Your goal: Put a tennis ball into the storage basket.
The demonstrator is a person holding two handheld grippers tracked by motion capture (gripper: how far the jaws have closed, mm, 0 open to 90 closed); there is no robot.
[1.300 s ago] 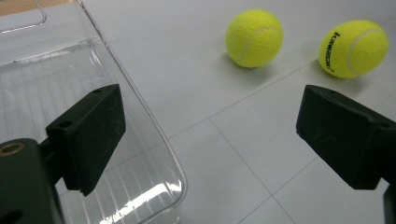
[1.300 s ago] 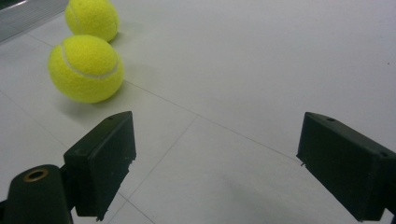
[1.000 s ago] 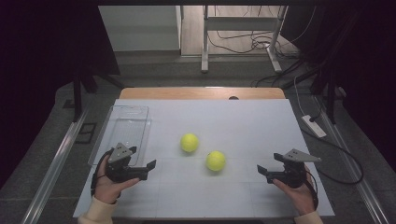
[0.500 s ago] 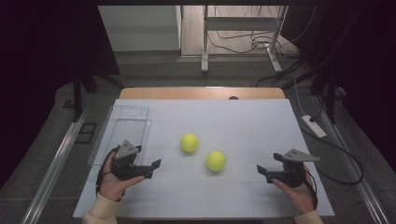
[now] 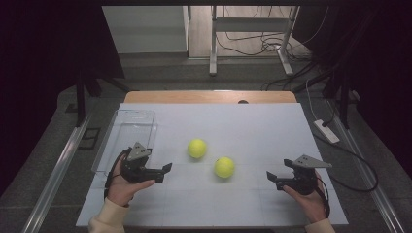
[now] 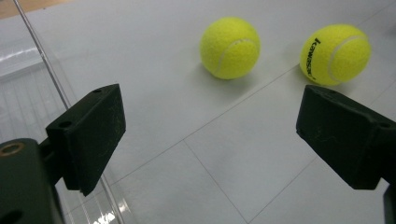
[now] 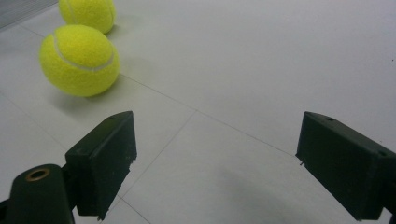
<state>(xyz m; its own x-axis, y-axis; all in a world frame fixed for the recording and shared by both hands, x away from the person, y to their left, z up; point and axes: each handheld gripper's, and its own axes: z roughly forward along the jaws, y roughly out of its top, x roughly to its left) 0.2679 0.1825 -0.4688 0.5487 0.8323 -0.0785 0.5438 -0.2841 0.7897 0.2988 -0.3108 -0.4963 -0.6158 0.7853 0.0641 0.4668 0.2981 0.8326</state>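
A clear plastic box (image 5: 127,133) sits at the desk's (image 5: 252,121) left edge. Just beside it the left tongs (image 5: 166,168) hover, jaws wide with nothing between them. Mid-desk lie two tennis balls, well apart from both tongs: the farther ball (image 5: 197,148) and the nearer ball (image 5: 224,167). At the right, the right tongs (image 5: 270,177) gape wide, holding nothing.

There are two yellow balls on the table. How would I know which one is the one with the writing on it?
Start at the white table and find the clear plastic box at its left edge. Two yellow tennis balls lie right of it. The ball with black lettering is the one farther from the box and closer to the person's side; the other ball sits nearer the box and shows no lettering.
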